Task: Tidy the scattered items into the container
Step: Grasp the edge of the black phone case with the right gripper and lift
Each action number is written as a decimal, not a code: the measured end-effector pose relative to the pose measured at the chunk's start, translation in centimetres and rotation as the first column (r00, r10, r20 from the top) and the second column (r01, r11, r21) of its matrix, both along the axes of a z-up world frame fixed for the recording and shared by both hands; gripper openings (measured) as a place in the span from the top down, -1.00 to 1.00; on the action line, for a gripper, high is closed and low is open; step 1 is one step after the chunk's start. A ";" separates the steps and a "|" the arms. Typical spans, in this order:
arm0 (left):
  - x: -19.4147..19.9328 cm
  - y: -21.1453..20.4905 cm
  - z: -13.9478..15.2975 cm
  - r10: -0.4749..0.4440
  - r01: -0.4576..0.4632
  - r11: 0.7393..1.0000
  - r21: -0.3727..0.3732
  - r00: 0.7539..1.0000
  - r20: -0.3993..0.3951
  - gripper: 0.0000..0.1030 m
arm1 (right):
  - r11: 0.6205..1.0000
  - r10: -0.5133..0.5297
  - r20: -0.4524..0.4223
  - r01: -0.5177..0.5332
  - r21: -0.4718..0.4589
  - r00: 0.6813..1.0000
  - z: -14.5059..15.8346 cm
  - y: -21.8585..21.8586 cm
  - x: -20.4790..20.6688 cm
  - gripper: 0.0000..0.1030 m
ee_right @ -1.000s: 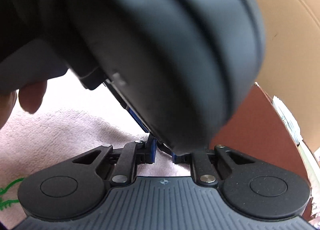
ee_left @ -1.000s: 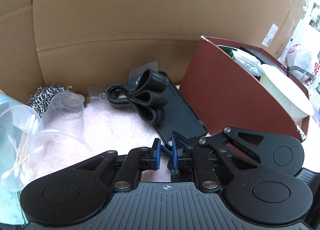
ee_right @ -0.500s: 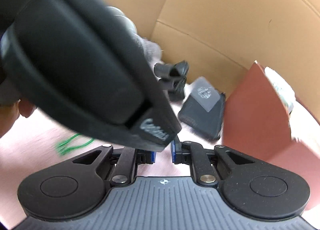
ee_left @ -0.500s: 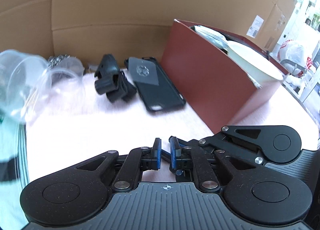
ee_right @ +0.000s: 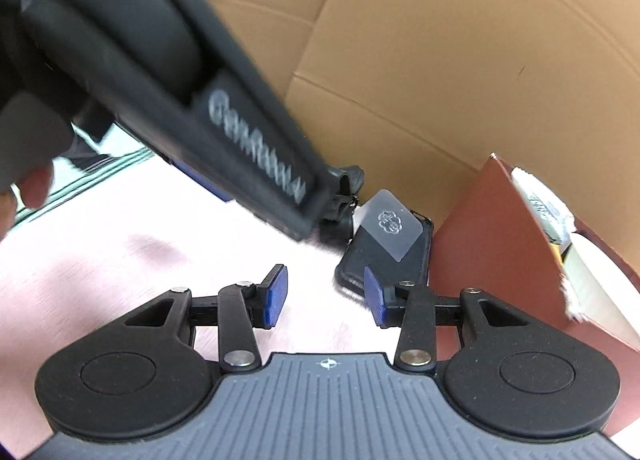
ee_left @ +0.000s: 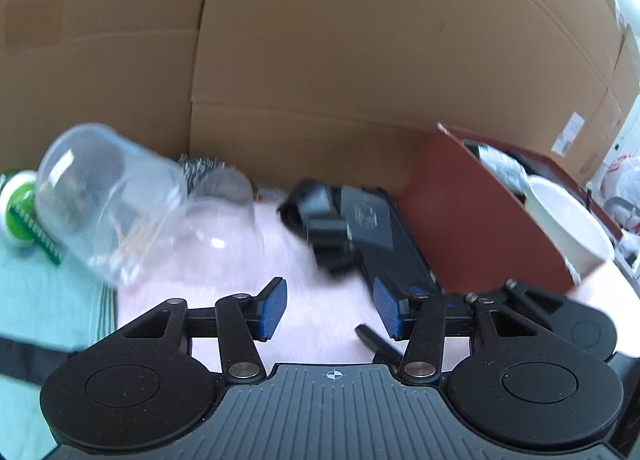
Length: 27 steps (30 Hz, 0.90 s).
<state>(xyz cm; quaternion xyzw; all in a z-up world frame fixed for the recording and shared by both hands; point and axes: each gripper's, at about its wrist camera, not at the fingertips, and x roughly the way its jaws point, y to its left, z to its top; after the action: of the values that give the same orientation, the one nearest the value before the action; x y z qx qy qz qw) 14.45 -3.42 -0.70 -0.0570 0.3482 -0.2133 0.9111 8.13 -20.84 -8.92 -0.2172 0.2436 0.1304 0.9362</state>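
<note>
Both the left gripper (ee_left: pixel 330 310) and right gripper (ee_right: pixel 325 298) have jaws opening with nothing between them (a reach, I judge). The phone case (ee_right: pixel 386 256) lies beside the red box (ee_right: pixel 496 244); next, close on it.

Pale raised lettering on the black body of the left gripper (ee_right: pixel 256 152), up and left of the right jaws, starts with "Gen"; blur hides the rest. The phone case (ee_right: pixel 386 250) just beyond the jaws carries a clover-like emblem on a clear sticker. A white label on the cardboard box (ee_left: pixel 566 136), far right of the left jaws, cannot be read.
</note>
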 end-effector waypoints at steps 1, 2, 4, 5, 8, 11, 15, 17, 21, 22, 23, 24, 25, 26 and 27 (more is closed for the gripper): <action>0.5 -0.2 0.2 0.000 0.000 1.000 0.000 1.000 0.012 -0.24 | 1.000 -0.008 -0.002 0.008 0.005 1.000 -0.1 -0.1 0.5 0.11; 0.9 -0.5 0.3 0.001 -0.001 1.000 0.003 1.000 0.025 -0.28 | 1.000 -0.012 -0.005 0.012 0.009 1.000 -0.3 -0.3 0.9 0.11; 1.8 -1.2 0.4 -0.001 0.000 1.000 0.023 0.999 0.048 -0.35 | 1.000 -0.020 -0.010 0.020 0.009 1.000 -0.6 -0.6 1.7 0.11; 2.2 -1.5 0.3 -0.003 0.002 0.999 0.035 0.999 0.051 -0.35 | 1.000 -0.026 -0.013 0.026 0.007 1.000 -0.8 -0.7 2.0 0.11; 3.5 -2.3 -0.7 -0.024 0.022 0.998 0.060 0.999 0.029 -0.28 | 0.999 -0.035 -0.038 0.036 0.015 0.999 -1.6 -1.4 3.0 0.11; 4.6 -2.8 -2.6 -0.064 0.068 0.995 0.070 0.996 -0.058 0.49 | 0.998 -0.041 -0.056 0.044 0.054 0.998 -2.2 -2.4 3.6 0.11; 3.6 -3.2 -3.2 -0.075 0.080 0.991 0.107 0.996 -0.051 0.63 | 0.993 0.002 -0.111 0.011 0.115 0.994 -2.6 -3.5 3.5 0.60; 3.0 -3.3 -3.0 -0.080 0.085 0.990 0.113 0.995 -0.051 0.71 | 0.994 0.015 -0.118 -0.001 0.112 0.993 -2.9 -3.9 3.0 0.67; 1.4 -2.7 -3.1 -0.078 0.085 0.992 0.094 0.994 -0.074 0.71 | 0.988 0.034 -0.154 -0.010 0.155 0.987 -3.2 -5.3 1.6 0.81; 0.7 -2.6 -3.2 -0.079 0.086 0.991 0.098 0.994 -0.073 0.72 | 0.986 0.041 -0.162 -0.013 0.165 0.986 -3.3 -5.7 1.0 0.81; -0.1 -2.6 -3.2 -0.080 0.087 0.991 0.106 0.994 -0.072 0.72 | 0.986 0.050 -0.165 -0.023 0.166 0.985 -3.4 -5.9 0.4 0.81; -0.9 -2.5 -3.2 -0.079 0.087 0.989 0.116 0.994 -0.070 0.72 | 0.986 0.061 -0.166 -0.033 0.164 0.984 -3.6 -6.1 -0.4 0.81; -1.8 -2.4 -3.2 -0.078 0.085 0.989 0.118 0.995 -0.068 0.72 | 0.986 0.073 -0.167 -0.046 0.163 0.983 -3.8 -6.3 -1.2 0.81; -2.5 -2.2 -3.2 -0.074 0.081 0.990 0.114 0.995 -0.069 0.72 | 0.985 0.087 -0.168 -0.060 0.161 0.982 -3.9 -6.4 -2.1 0.81; -3.2 -2.1 -3.2 -0.066 0.074 0.991 0.112 0.995 -0.071 0.72 | 0.984 0.099 -0.170 -0.071 0.163 0.980 -4.1 -6.6 -2.8 0.80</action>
<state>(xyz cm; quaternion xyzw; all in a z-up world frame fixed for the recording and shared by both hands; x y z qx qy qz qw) 11.23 -5.49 -3.94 0.0003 0.3922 -0.2229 0.8924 5.29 -27.41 -12.99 -0.1410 0.3057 0.2077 0.9184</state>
